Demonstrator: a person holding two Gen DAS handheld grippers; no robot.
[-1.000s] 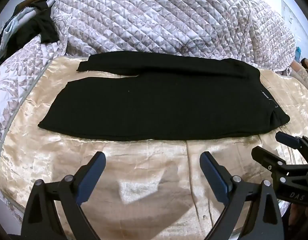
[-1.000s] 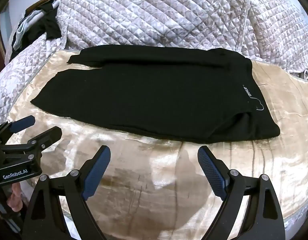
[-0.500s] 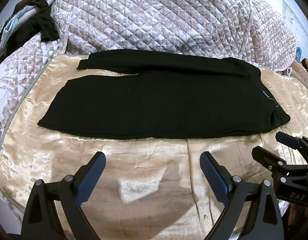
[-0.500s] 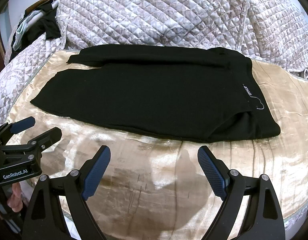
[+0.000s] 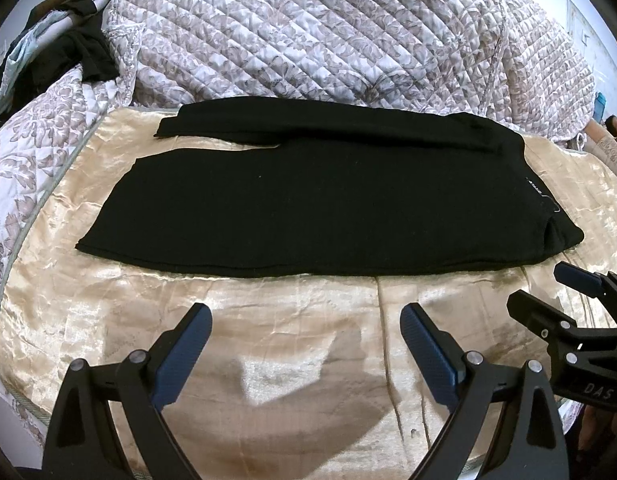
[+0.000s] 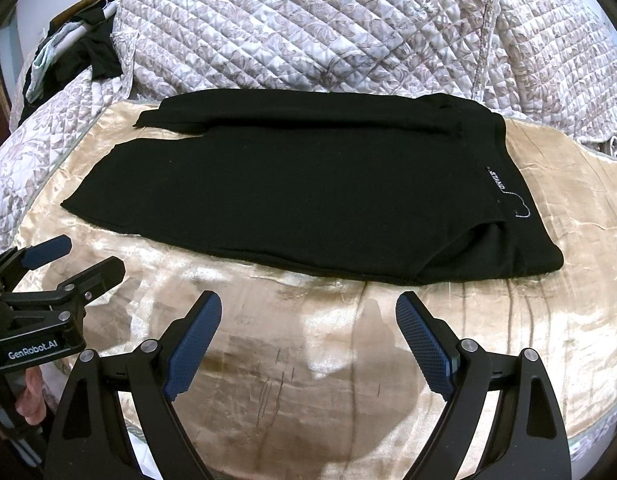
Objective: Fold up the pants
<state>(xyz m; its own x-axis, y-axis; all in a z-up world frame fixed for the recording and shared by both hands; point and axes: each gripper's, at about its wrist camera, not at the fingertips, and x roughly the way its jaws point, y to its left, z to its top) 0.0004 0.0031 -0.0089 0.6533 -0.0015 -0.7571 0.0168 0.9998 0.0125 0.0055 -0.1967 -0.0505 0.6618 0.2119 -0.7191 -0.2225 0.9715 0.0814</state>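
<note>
- Lying flat on the gold satin cover (image 5: 292,344) of the bed, the black pants (image 5: 316,216) run lengthwise across it, waistband toward the right edge, leg hems toward the left edge.
- Your left gripper (image 5: 306,332) hovers over the near edge with its fingers spread wide, holding nothing.
- Your right gripper (image 6: 308,320) hovers beside it, fingers equally spread, also empty and apart from the cloth.
- One leg looks offset from the other near the far edge, by the quilted blanket (image 6: 348,32); folding now would likely lock in that skew.
- Satin looks slippery, so a one-sided pull may slide the whole garment.
- Pinching too deep could catch the cover along with the cloth.
</note>
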